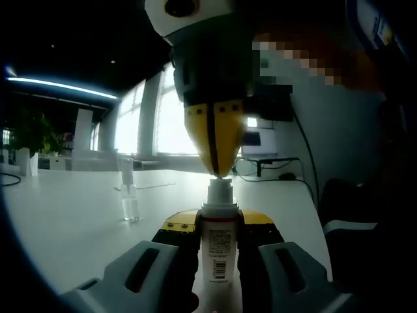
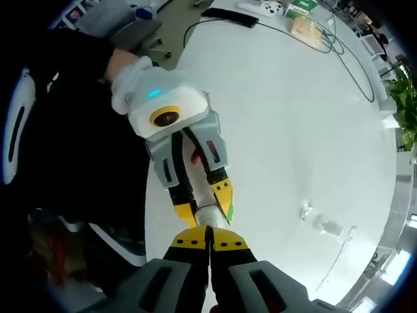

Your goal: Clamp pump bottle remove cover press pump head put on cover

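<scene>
- The left gripper (image 1: 220,251) is clamped around the upright pump bottle (image 1: 219,244) on the white table (image 1: 71,215).
- Above the bottle, the right gripper (image 1: 220,171), jaws together, touches its pump head (image 1: 220,190).
- Beyond the bottle stands a clear cover (image 1: 129,189), well apart.

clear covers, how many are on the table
1: a clear cover stands on the white table, apart from the clamped pump bottle; the right gripper view shows it too.

pump bottle (image 1: 219,251) base cut off below (label print unreadable).
</scene>
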`<state>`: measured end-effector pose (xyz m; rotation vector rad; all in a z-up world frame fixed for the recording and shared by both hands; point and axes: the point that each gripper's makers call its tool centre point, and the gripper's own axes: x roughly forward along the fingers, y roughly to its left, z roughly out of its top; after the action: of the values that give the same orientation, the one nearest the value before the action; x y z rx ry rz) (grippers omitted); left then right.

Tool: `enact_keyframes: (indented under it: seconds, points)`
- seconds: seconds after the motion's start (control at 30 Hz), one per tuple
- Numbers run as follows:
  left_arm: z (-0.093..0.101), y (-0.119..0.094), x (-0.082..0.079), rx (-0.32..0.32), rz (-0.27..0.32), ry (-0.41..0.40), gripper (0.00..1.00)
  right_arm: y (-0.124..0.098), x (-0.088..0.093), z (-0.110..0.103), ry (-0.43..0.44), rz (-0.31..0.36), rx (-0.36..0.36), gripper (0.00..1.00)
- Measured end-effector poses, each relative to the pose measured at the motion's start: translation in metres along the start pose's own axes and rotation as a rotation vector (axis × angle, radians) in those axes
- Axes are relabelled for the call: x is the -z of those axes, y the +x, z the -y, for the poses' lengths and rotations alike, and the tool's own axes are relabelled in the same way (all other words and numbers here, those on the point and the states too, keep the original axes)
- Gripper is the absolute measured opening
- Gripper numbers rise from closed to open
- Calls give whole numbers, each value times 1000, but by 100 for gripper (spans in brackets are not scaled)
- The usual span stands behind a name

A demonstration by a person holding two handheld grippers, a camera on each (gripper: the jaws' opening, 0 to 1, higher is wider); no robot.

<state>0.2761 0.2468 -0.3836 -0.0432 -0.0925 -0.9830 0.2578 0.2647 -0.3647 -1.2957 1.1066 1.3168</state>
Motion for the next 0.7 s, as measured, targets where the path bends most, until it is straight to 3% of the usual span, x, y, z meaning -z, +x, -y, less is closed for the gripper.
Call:
enact_keyframes:
  seconds: [0.4,0.7]
  points:
    - [-1,0,0,1,0,0,13,-7,-1,0,-35,37,16,0]
    - [-1,0,-1,1,0,0,13,-8,-2,0,-64,11,32,0]
